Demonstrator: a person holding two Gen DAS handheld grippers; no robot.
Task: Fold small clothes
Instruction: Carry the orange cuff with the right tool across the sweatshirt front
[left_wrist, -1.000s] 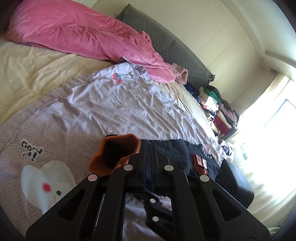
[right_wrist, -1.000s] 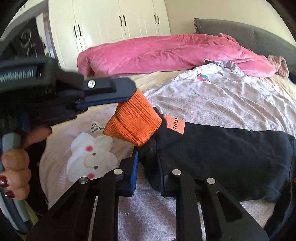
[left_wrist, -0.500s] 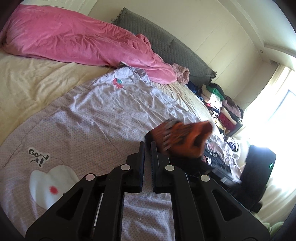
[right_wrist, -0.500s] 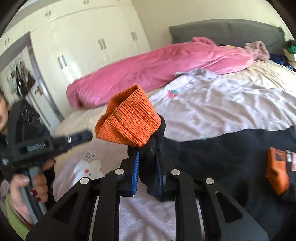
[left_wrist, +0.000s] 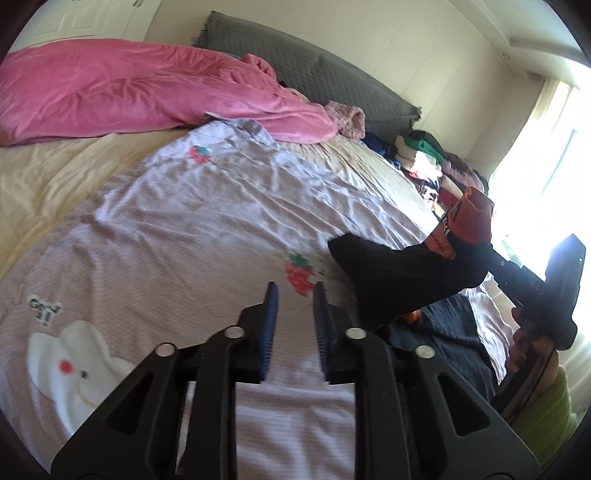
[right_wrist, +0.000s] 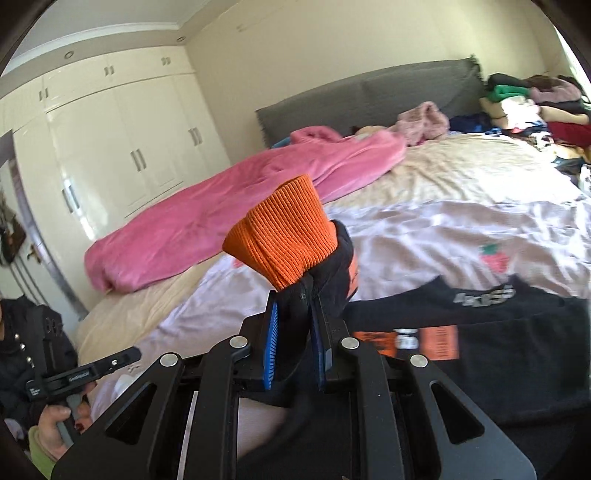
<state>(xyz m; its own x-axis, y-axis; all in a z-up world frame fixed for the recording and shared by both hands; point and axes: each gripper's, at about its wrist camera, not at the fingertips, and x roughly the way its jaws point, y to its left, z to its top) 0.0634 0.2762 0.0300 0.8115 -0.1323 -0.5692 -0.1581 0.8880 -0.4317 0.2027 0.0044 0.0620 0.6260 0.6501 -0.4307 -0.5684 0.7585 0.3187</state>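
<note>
A small black garment (right_wrist: 491, 354) with orange labels lies on the lilac sheet (right_wrist: 424, 240). One of its sleeves ends in an orange ribbed cuff (right_wrist: 284, 236). My right gripper (right_wrist: 293, 310) is shut on the black sleeve just below that cuff and holds it up off the bed. In the left wrist view the raised sleeve (left_wrist: 399, 273) and cuff (left_wrist: 474, 219) hang at the right, pinched by the right gripper (left_wrist: 480, 254). My left gripper (left_wrist: 293, 295) hovers over the sheet (left_wrist: 184, 229); its jaws are opening and nothing is between them.
A pink blanket (left_wrist: 140, 92) lies along the back of the bed below a grey headboard (left_wrist: 314, 74). A pile of clothes (left_wrist: 436, 162) sits at the far right corner. White wardrobes (right_wrist: 122, 147) stand beyond the bed. A person's hand (right_wrist: 59, 424) holds the left gripper's handle.
The left gripper let go of the sleeve, drew away and parted its jaws. The right gripper lifted the orange-cuffed sleeve up and swung it to the right across the garment.
</note>
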